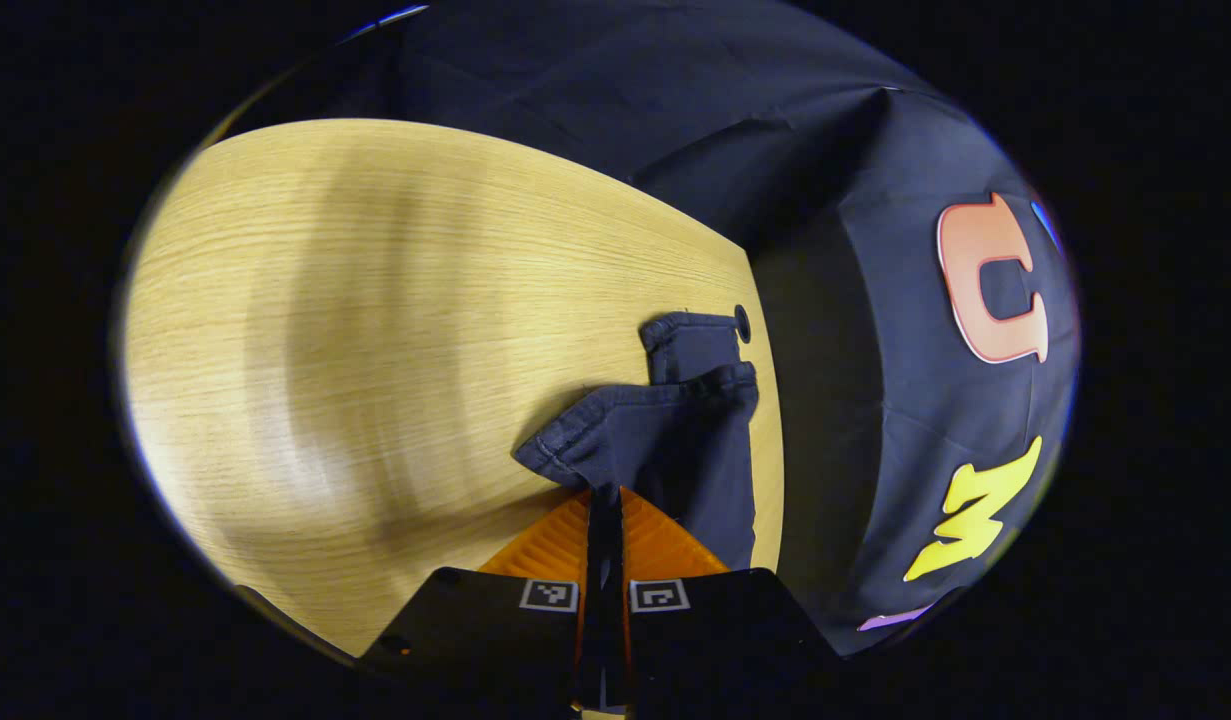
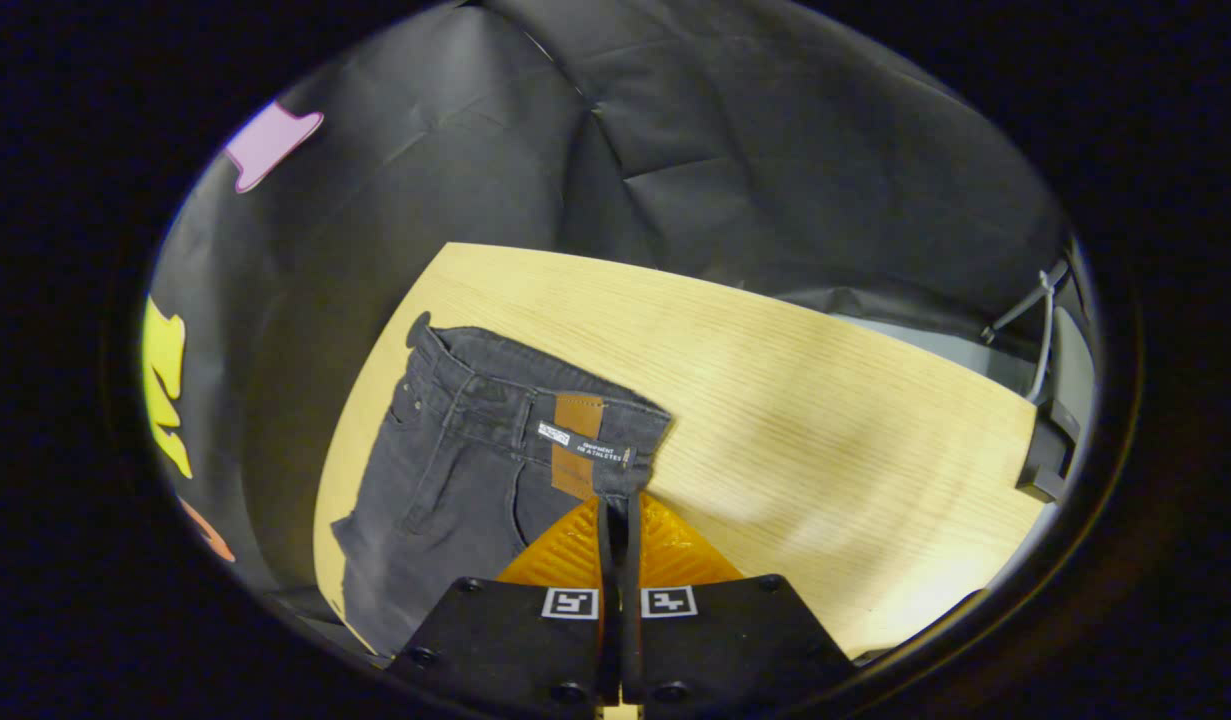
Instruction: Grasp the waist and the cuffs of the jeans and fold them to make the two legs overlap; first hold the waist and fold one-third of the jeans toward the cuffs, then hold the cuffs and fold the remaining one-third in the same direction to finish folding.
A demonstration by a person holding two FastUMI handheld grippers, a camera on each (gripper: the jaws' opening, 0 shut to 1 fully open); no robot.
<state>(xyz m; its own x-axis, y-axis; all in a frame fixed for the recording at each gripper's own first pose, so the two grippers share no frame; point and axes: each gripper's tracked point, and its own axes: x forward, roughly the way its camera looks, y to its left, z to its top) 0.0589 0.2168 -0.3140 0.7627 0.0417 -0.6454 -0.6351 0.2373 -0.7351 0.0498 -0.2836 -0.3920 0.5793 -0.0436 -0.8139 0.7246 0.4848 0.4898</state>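
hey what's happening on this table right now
A person is folding dark jeans on a wooden table with a handheld tool in each hand. The left tool is closed on a cuff, and the right tool is closed on the waist near the leather patch. The jeans lie near the table's edge by the black cloth wall; no thirds fold shows yet.

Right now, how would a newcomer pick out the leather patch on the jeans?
Start at the wooden table, then find the dark jeans along its left edge. Follow the waistband to the corner pinched by the right claw: the brown leather patch there is the only tan spot.
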